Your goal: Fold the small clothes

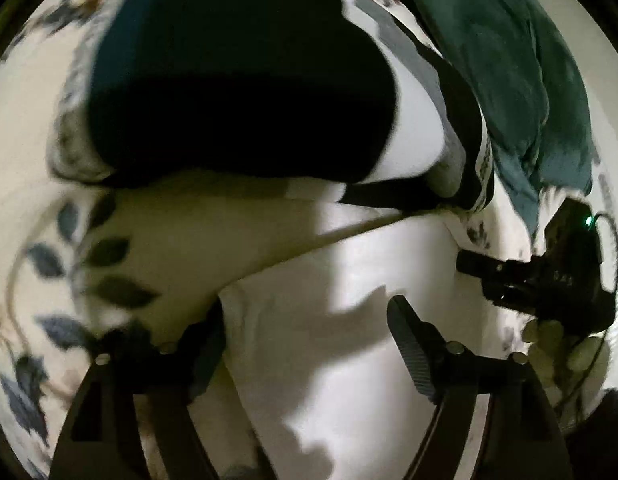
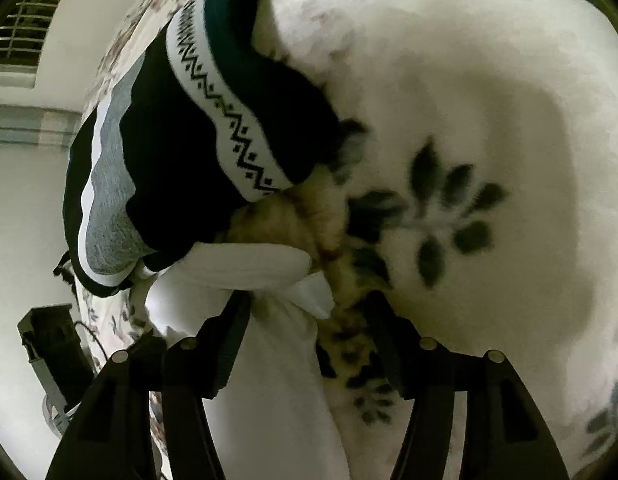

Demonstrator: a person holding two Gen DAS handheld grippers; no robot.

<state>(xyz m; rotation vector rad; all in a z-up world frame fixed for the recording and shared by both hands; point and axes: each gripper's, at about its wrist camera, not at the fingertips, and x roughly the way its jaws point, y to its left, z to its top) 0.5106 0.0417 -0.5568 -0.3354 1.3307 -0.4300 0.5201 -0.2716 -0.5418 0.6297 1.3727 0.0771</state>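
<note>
A white garment (image 1: 349, 320) lies on a floral bedspread (image 1: 37, 128) right in front of my left gripper (image 1: 305, 312), whose jaws stand wide apart over its edge. My right gripper (image 2: 305, 304) also stands open around a bunched white corner of the garment (image 2: 269, 268); whether the fingers pinch it I cannot tell. The right gripper also shows in the left wrist view (image 1: 529, 276) at the garment's right side. A dark folded piece with a white zigzag band (image 2: 225, 120) lies just beyond the white garment.
A black cloth pile (image 1: 229, 100) and a teal garment (image 1: 529, 80) lie farther back on the bed. The bed's edge, a white wall and a louvred vent (image 2: 25, 28) are on the left in the right wrist view.
</note>
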